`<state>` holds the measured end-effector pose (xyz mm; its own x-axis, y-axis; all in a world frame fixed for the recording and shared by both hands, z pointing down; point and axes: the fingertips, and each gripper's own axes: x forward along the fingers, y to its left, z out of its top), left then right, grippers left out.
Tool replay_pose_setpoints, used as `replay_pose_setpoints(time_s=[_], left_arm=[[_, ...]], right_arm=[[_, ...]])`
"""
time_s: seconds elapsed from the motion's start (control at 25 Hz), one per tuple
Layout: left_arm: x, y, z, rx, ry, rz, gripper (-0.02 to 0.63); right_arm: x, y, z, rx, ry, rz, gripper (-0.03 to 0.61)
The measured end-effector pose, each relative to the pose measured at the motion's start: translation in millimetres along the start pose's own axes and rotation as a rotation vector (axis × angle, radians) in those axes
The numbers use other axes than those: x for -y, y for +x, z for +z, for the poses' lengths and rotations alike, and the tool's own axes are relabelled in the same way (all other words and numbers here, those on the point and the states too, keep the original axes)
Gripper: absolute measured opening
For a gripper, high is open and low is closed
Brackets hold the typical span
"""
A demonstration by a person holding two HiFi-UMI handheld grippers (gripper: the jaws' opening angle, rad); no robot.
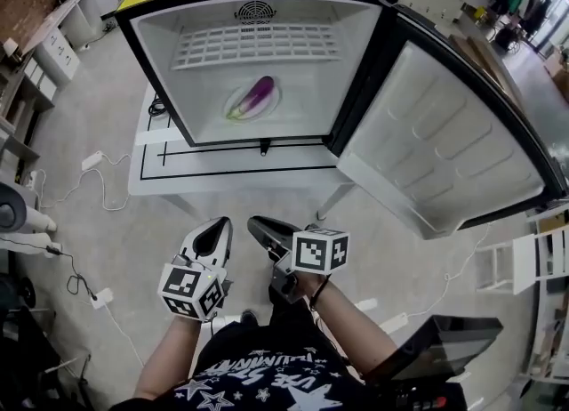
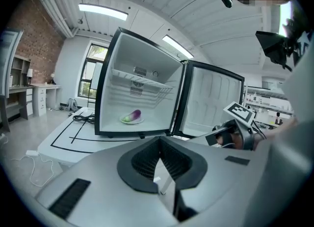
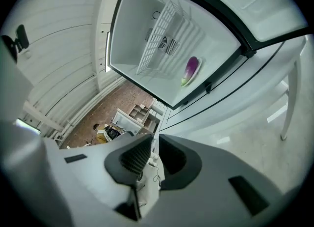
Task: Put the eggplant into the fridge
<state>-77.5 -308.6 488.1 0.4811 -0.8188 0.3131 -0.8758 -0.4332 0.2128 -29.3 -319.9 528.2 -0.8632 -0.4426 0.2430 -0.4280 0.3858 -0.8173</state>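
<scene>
The person's two bare forearms reach forward from the body, held low over the floor and short of the desk's (image 1: pixel 178 173) near edge. The left claw (image 1: pixel 220 221) and right claw (image 1: pixel 255 221) sit side by side, close together, both pointing toward the fridge (image 1: pixel 160 53). The left claw (image 2: pixel 160 140) has its tips touching and nothing between them. The right claw (image 3: pixel 155 136) is a thin slit apart and also empty.

Beyond them the fridge stands on the desk by its near edge, with the door (image 1: pixel 444 133) swung wide to the right. Inside, the eggplant (image 1: pixel 258 95) lies on a plate (image 1: pixel 229 108) about mid-floor, under a wire shelf (image 1: pixel 258 44). It is well apart from both claws.
</scene>
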Motion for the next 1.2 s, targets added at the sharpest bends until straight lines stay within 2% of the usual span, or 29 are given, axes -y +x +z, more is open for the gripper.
replay_pose_setpoints(time_s=[0.24,0.36,0.68,0.8,1.2], left_arm=[[7.2,-59.0,-8.2,0.019,0.014,-0.032,0.009],[12.9,-76.3,-11.0,0.032,0.021,-0.060,0.009],[21.6,-114.9,-29.3,0.045,0.002,-0.111,0.009],[23.6,-129.4,-34.8,0.052,-0.005,-0.123,0.009],[16.1,-181.4,-50.7,0.046,-0.030,-0.121,0.009]], right_arm=[[-39.3,-13.1,-42.8,0.030,-0.036,-0.030,0.055],[-50.2,-20.5,-58.4,0.046,-0.061,-0.059,0.034],[-69.7,-36.8,-102.8,0.064,-0.062,-0.119,0.034],[-76.8,-44.3,-114.0,0.083,-0.061,-0.145,0.008],[-116.4,-56.0,-152.2,0.084,-0.109,-0.166,0.008]])
